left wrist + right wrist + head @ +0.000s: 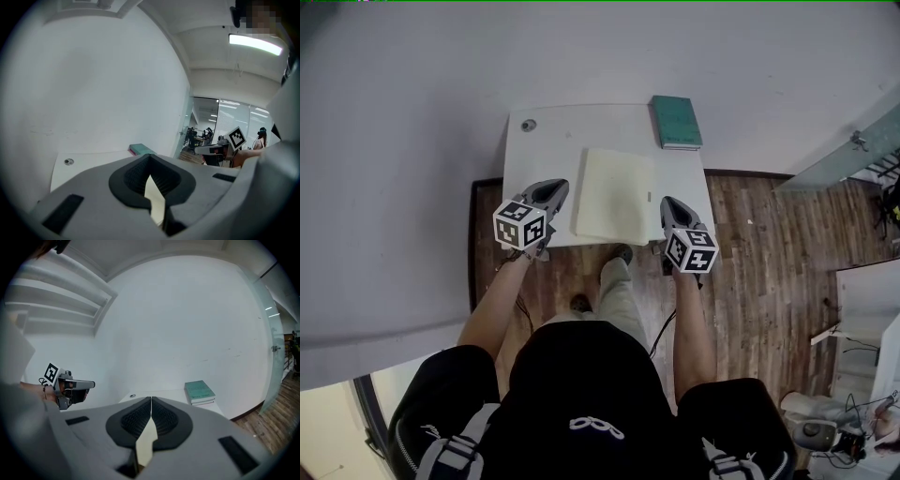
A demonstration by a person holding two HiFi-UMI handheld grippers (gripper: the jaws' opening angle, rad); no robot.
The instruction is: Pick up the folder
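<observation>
A white surface [548,141] stands by a white wall. The folder [617,195] is pale yellow. It lies flat in the middle of the surface, with its near edge close to the near edge of the surface. Nothing is holding it.

The left gripper [551,190] hangs just left of the folder, over the near left part of the surface. Its jaws are pressed together with nothing between the tips. A pale strip shows through the slot behind the tips.

The right gripper [672,206] hangs just right of the folder, by its near right corner. Its jaws are pressed together too, and they hold nothing.

A green book [676,121] lies at the far right corner of the surface, a little way from the folder. A small round thing [528,125] sits at the far left corner.

The floor [759,272] is brown wood. The person stands at the near side of the surface, with one arm stretched out to each gripper.
</observation>
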